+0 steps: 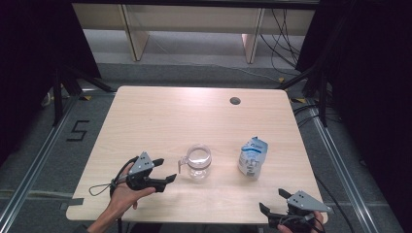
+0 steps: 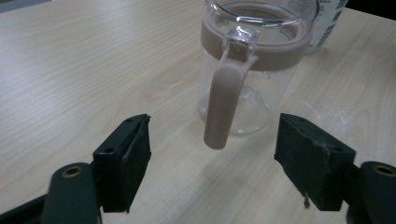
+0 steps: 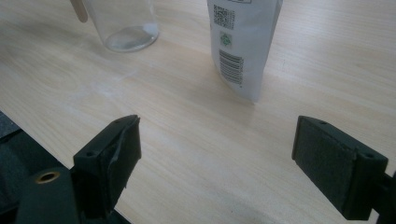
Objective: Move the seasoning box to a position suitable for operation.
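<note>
The left gripper (image 2: 212,161) stands wide and empty, lined up on the jug (image 1: 197,162)'s handle (image 2: 224,102) mid-table; the right gripper (image 1: 277,204), equally wide, waits near the white pouch (image 1: 252,158), probably for pouring

A large black "5" (image 1: 77,131) is marked on the floor left of the table. The white pouch (image 3: 243,42) carries a barcode, a QR code and a small green emblem (its print is too small to read).

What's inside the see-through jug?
The jug looks empty: through its glass you see the bottom and the table. The brownish band below the rim covers a strip of the inside.
</note>
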The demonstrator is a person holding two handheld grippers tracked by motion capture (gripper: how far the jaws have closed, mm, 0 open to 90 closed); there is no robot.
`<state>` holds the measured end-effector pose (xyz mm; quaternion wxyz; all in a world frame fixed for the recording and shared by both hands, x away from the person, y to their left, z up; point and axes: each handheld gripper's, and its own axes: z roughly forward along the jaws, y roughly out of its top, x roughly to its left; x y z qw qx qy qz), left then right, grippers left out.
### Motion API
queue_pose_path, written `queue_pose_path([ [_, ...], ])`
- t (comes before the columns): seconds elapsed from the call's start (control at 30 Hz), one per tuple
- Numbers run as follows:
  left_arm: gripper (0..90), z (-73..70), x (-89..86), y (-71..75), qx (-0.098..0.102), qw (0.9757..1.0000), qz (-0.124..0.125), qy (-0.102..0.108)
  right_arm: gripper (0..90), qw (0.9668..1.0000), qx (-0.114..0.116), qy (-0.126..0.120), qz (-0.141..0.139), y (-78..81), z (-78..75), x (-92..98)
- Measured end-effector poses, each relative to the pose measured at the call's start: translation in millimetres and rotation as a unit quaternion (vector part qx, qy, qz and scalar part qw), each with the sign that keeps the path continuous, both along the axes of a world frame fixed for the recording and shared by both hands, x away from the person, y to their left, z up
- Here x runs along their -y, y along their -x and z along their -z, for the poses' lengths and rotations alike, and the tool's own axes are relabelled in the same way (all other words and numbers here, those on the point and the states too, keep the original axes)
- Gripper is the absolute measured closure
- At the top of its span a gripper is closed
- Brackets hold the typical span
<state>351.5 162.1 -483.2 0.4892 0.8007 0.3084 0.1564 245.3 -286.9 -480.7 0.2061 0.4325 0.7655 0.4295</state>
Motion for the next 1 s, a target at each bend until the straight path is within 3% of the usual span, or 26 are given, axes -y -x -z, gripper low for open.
queue_pose_path([
  [0.27,35.5,2.3,18.1,-7.5,0.009,0.9997,0.017,-0.016,17.0,0.9999,-0.010,-0.007,0.001,1.4,-0.3,-1.9],
  [0.37,40.6,4.7,26.0,-11.9,0.013,0.9992,0.028,-0.024,17.1,1.0000,0.002,0.001,-0.006,-0.3,0.0,-0.9],
  [0.63,55.9,7.2,29.4,-18.9,0.012,0.9992,0.033,-0.021,17.9,1.0000,0.000,-0.003,-0.007,-0.5,0.3,-1.1],
  [0.67,57.7,7.7,29.7,-19.5,0.010,0.9992,0.032,-0.022,18.0,0.9999,-0.009,-0.011,-0.003,0.7,0.2,-2.4],
  [0.7,59.4,8.1,29.8,-20.9,0.015,0.9990,0.037,-0.021,18.1,0.9998,-0.018,-0.013,-0.002,1.6,-0.3,-2.9],
  [0.73,61.0,8.4,30.4,-21.0,0.016,0.9991,0.035,-0.018,18.1,0.9999,-0.006,-0.007,-0.005,0.3,0.3,-2.1],
  [0.83,66.8,7.7,30.5,-21.4,0.023,0.9988,0.036,-0.022,18.3,0.9999,-0.007,-0.007,-0.006,0.4,0.2,-2.1],
  [0.87,70.2,6.9,31.2,-20.6,0.028,0.9988,0.036,-0.020,18.3,0.9996,-0.023,-0.015,-0.002,2.1,-0.4,-3.3],
  [0.93,72.1,7.0,31.7,-20.0,0.027,0.9988,0.034,-0.023,18.3,0.9995,-0.026,-0.016,-0.001,2.2,-0.3,-3.3],
  [1.0,72.4,6.3,30.8,-21.7,0.039,0.9977,0.045,-0.032,18.4,0.9996,-0.025,-0.016,-0.002,2.0,-0.3,-3.4],
])
